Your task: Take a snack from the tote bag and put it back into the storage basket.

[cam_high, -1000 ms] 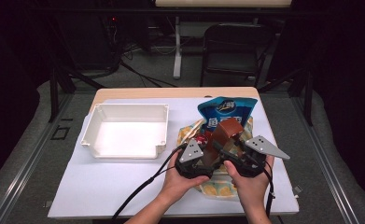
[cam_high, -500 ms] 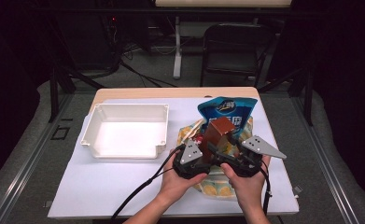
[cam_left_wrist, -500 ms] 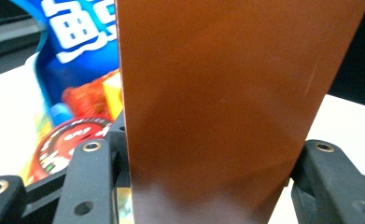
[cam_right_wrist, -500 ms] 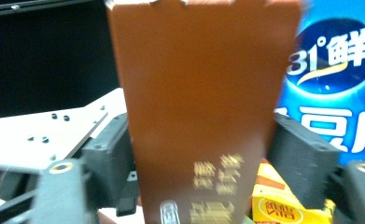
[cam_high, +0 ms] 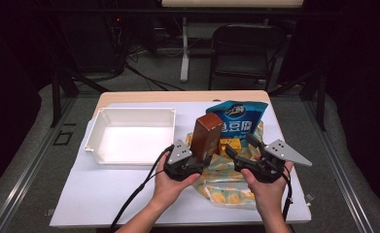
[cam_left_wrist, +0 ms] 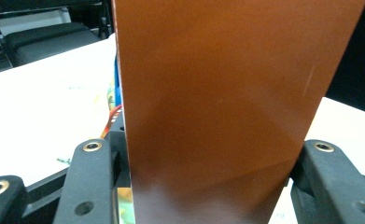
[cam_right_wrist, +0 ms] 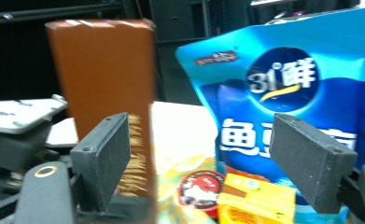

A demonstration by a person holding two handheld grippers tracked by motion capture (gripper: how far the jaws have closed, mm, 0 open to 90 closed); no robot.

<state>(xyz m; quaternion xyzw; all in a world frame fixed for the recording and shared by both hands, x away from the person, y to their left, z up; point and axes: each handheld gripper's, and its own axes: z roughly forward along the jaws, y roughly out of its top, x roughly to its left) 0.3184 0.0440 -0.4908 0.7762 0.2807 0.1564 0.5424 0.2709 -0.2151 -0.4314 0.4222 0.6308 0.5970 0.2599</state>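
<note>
The left gripper (cam_high: 193, 162), gripped from below by the left hand (cam_high: 170, 182), is clamped on the upright brown box (cam_high: 205, 138). At three o'clock, the right gripper (cam_high: 242, 148) is held level, its jaws just spread wider, empty. Beyond lies the blue snack bag (cam_high: 236, 119), with the white tray (cam_high: 129, 136) at ten o'clock.

Bright lit table, dark surroundings, blurred close-ups.

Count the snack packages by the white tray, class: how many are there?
5 visible: brown box upright, blue bag behind, yellow box, red-labelled pack, patterned bag underneath. More may hide.
</note>
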